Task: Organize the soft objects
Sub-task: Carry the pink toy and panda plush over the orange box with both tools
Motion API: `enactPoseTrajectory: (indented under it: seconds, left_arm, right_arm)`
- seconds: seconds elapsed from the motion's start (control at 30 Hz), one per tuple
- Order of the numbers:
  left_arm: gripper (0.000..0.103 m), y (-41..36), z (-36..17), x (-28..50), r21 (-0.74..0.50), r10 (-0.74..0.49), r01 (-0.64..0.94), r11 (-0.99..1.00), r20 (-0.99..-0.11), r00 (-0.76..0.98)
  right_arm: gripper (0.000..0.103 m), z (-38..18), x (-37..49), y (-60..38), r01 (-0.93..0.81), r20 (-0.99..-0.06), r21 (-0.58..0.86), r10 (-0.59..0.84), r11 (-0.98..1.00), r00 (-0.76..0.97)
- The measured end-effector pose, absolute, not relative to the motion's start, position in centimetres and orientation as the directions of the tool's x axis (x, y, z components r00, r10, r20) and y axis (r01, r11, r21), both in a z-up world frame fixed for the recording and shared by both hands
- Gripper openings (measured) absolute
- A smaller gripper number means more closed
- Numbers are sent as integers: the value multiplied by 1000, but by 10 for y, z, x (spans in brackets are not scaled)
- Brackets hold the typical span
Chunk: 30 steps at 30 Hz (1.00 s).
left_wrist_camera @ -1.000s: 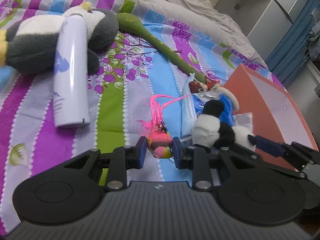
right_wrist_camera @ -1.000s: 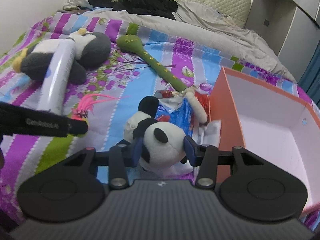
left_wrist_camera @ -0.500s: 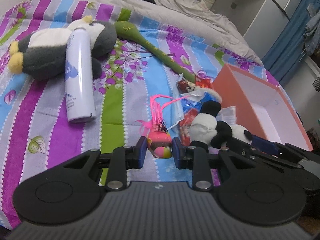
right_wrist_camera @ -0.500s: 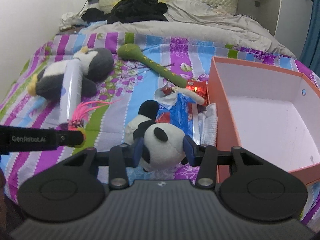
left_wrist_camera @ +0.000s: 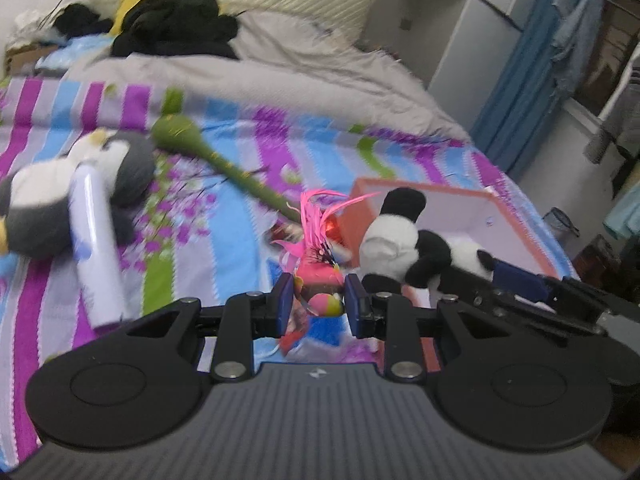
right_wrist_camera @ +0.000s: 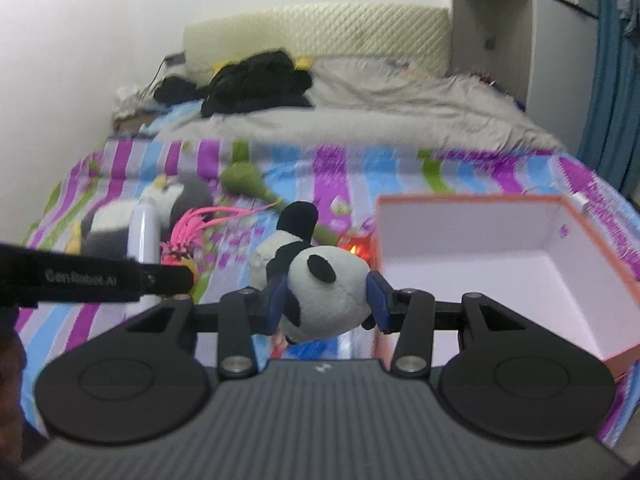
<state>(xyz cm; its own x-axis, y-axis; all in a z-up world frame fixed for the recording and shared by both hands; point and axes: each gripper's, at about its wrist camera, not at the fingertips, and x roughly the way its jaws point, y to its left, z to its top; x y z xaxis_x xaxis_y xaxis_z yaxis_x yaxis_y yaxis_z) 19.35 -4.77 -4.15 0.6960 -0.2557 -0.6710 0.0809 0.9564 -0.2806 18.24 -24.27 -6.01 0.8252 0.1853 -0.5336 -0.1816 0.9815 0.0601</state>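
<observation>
Your left gripper [left_wrist_camera: 319, 306] is clamped on the pink feathered toy [left_wrist_camera: 320, 276]; your right gripper [right_wrist_camera: 327, 300] is clamped on the panda [right_wrist_camera: 324, 292], beside the open box [right_wrist_camera: 496, 264]

two hand-held grippers: left hand-held gripper [left_wrist_camera: 319, 307], right hand-held gripper [right_wrist_camera: 329, 301]. three soft toys: one panda [right_wrist_camera: 320, 284], one penguin [left_wrist_camera: 60, 196], one pink feathered bird [left_wrist_camera: 318, 276]. one white spray can [left_wrist_camera: 96, 240], one green stick [left_wrist_camera: 224, 162], one orange box [right_wrist_camera: 516, 264] at three o'clock.
</observation>
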Motion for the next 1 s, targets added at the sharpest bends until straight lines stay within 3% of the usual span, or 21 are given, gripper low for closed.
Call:
enactPoseTrajectory:
  seconds: [0.23, 0.5, 0.7, 1.0]
  left_arm:
    - [32, -80, -5, 201, -277, -300, 153, 949, -634, 713]
    - [32, -128, 13, 233, -256, -330, 213, 943, -628, 705]
    - [32, -167, 8, 268, -228, -345, 259, 938, -658, 669]
    - [32, -220, -12, 313, -214, -368, 315, 925, -713, 596]
  right_arm:
    - [47, -24, 180, -276, -131, -455, 62, 145, 989, 878]
    - [47, -9, 194, -322, -29, -436, 65, 55, 997, 898]
    - [47, -14, 213, -360, 44, -479, 84, 2, 996, 878]
    - [47, -47, 254, -394, 85, -614, 76, -21, 993, 789]
